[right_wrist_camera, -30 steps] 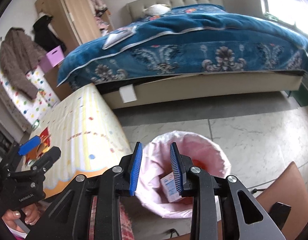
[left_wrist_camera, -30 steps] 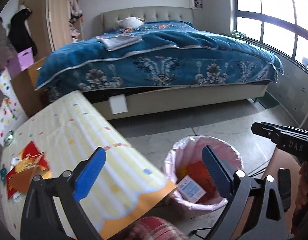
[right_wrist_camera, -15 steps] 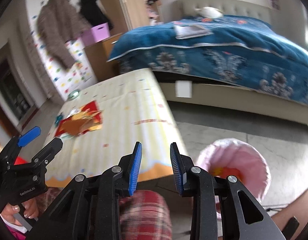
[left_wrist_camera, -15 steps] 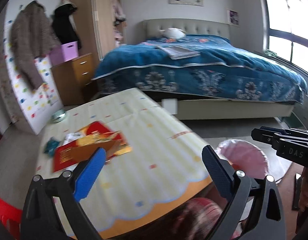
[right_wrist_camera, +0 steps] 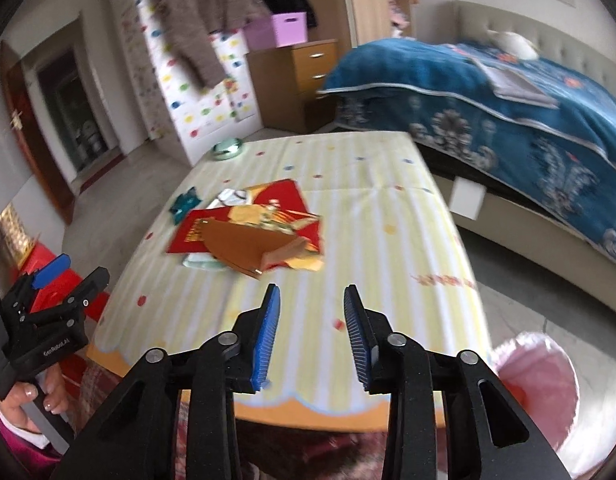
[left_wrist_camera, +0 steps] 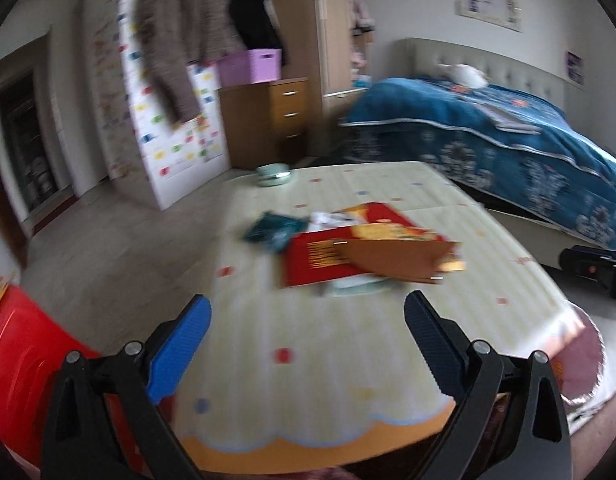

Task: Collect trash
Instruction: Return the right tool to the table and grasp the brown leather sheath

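Note:
A pile of trash lies mid-table: a red packet (left_wrist_camera: 319,256) (right_wrist_camera: 196,234), a brown cardboard piece (left_wrist_camera: 395,258) (right_wrist_camera: 248,246), a teal wrapper (left_wrist_camera: 274,230) (right_wrist_camera: 184,204) and a pale wrapper (right_wrist_camera: 232,197). My left gripper (left_wrist_camera: 306,344) is open over the table's near part, short of the pile, nothing between its fingers. My right gripper (right_wrist_camera: 311,334) is open with a narrower gap, also empty, above the near table edge. The pink-lined trash bin (right_wrist_camera: 543,392) (left_wrist_camera: 587,364) stands on the floor at the table's right corner.
The table (right_wrist_camera: 387,248) wears a yellow striped cloth with coloured dots. A small green dish (right_wrist_camera: 227,148) sits at its far edge. A bed with a blue cover (right_wrist_camera: 507,100) stands right, a wooden drawer chest (right_wrist_camera: 304,76) behind. A red box (left_wrist_camera: 24,356) sits at left.
Both grippers swung left from the bin toward the table, so the trash pile is now ahead of them. The right gripper's fingers have opened wider. The bin has slid to the lower right edge.

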`<state>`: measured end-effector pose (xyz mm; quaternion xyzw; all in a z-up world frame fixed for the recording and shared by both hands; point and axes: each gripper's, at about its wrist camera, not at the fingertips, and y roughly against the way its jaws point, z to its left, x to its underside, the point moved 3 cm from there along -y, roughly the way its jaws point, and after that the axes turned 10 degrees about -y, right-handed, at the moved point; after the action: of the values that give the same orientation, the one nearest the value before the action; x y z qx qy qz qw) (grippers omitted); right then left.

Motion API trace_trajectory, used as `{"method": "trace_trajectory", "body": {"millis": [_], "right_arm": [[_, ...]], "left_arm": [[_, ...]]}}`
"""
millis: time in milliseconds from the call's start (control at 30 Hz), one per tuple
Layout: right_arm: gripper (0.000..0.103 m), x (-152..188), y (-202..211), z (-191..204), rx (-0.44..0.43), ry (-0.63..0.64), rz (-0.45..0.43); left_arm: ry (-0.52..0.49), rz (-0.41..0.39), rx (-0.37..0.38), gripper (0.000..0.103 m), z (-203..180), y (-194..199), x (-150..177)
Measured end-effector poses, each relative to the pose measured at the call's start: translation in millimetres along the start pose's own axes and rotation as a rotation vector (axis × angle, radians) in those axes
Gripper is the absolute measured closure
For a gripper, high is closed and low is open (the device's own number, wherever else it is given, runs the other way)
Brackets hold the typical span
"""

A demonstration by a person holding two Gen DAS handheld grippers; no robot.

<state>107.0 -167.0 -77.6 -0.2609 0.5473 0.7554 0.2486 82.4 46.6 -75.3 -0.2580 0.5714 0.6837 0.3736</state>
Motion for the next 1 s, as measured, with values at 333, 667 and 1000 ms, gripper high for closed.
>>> {"method": "trace_trajectory", "body": {"millis": [333, 667, 1000], "right_arm": [[0.062, -32, -78, 38, -0.076, 0.068, 0.083], [0.057, -38, -126, 47, -0.095, 0.106, 0.177], [0.043, 4, -108, 52, -0.113, 0.162, 0.225]], "left_arm": [[0.049, 0.05, -0.062, 0.008, 44, -30, 4], [0.036, 0.079, -0.043, 0.008, 38, -55, 0], [0.04, 0.076, -0.022, 0.009, 31, -48, 5]]}}
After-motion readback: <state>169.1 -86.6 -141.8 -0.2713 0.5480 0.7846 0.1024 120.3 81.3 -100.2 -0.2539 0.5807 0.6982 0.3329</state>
